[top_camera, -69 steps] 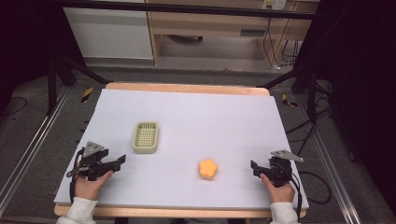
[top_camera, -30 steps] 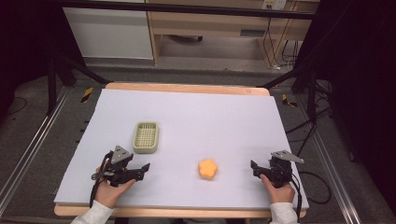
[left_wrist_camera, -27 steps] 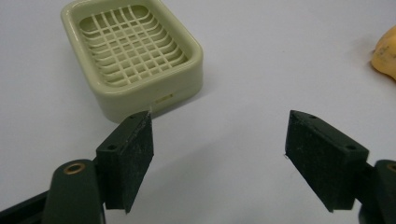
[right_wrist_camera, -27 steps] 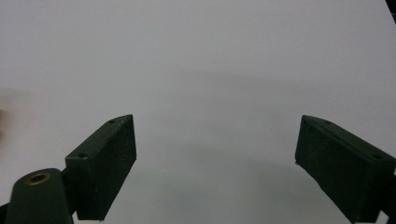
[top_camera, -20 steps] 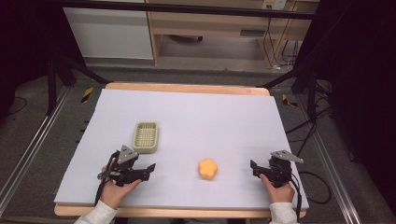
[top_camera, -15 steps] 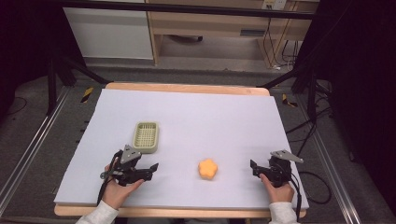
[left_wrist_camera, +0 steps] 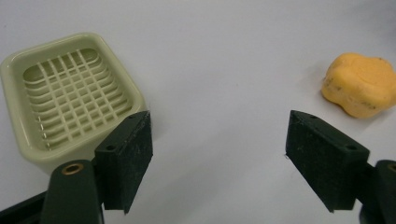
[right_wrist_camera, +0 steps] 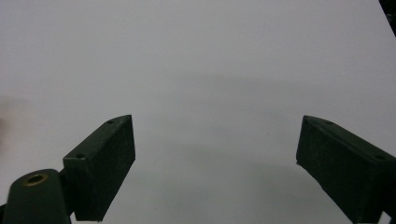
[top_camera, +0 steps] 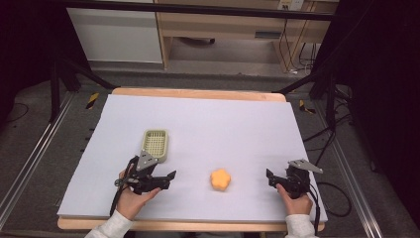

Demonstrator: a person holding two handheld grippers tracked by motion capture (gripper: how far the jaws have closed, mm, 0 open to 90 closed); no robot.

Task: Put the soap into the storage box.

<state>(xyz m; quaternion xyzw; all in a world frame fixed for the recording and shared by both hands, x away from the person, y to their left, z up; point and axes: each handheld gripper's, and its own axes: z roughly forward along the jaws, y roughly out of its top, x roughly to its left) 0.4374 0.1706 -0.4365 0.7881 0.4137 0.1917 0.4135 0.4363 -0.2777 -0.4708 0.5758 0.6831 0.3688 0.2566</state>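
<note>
A white-covered table (top_camera: 208, 124) is stretching out in front of the person, who is holding a gripper in each hand. The left gripper (top_camera: 166, 179) is sitting near the front edge, just beside a pale green slatted tray (top_camera: 155, 144), its jaws spread wide with nothing between them. The right gripper (top_camera: 271, 177) is resting toward the front right, jaws likewise gaping over bare table. Between the two grippers, an orange lumpy sponge-like piece (top_camera: 220, 179) is lying apart from both.

Pale green lattice basket (left_wrist_camera: 70, 98), orange-yellow lump (left_wrist_camera: 362, 84), white sheet (top_camera: 223, 129)
</note>
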